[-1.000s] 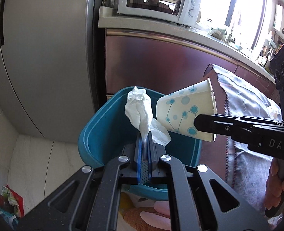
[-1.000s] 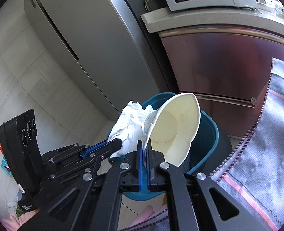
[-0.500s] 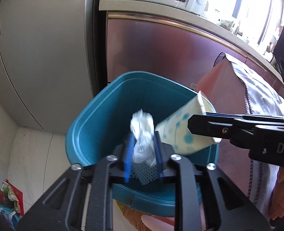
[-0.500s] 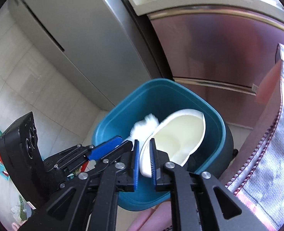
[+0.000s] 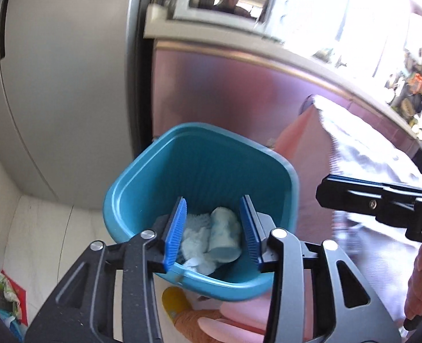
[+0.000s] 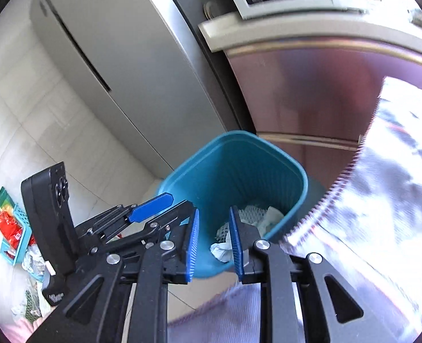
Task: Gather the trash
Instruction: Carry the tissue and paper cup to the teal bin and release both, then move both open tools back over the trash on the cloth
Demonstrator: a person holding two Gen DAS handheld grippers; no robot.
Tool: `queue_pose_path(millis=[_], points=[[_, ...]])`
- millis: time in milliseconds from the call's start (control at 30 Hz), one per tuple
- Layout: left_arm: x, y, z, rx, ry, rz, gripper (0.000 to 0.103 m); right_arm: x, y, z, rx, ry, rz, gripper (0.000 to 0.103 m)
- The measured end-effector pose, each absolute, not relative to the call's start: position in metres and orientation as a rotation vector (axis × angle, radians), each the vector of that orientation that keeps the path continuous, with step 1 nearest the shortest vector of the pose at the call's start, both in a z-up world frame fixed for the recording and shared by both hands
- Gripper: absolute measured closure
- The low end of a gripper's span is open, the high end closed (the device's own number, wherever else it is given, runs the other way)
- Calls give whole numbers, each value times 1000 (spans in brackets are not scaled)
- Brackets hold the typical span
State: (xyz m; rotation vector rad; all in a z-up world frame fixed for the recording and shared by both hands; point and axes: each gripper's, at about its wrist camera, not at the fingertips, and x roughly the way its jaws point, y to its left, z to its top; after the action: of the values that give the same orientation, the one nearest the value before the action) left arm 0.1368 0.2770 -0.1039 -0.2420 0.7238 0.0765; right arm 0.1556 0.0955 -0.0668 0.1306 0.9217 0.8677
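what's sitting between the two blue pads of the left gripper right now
In the left wrist view, the open left gripper grips nothing. Between its pads you see down into the teal trash bin, where the paper cup and crumpled tissue lie.

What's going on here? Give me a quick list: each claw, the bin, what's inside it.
left gripper: jaws open, empty, above the bin
right gripper: jaws open, empty, above the bin
bin: teal, upright, beside the fridge
in bin: paper cup on its side, crumpled tissue
floor nearby: small basket with packets
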Motion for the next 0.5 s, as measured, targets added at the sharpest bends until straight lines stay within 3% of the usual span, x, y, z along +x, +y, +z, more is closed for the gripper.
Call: queue_pose_path(millis=[200,500], points=[[119,231,-70,-212,636,-79,53,114,38,-35,148,810,863,71],[93,129,-47,-139,641,-394,51,65,-81,-11,193,686,660,67]])
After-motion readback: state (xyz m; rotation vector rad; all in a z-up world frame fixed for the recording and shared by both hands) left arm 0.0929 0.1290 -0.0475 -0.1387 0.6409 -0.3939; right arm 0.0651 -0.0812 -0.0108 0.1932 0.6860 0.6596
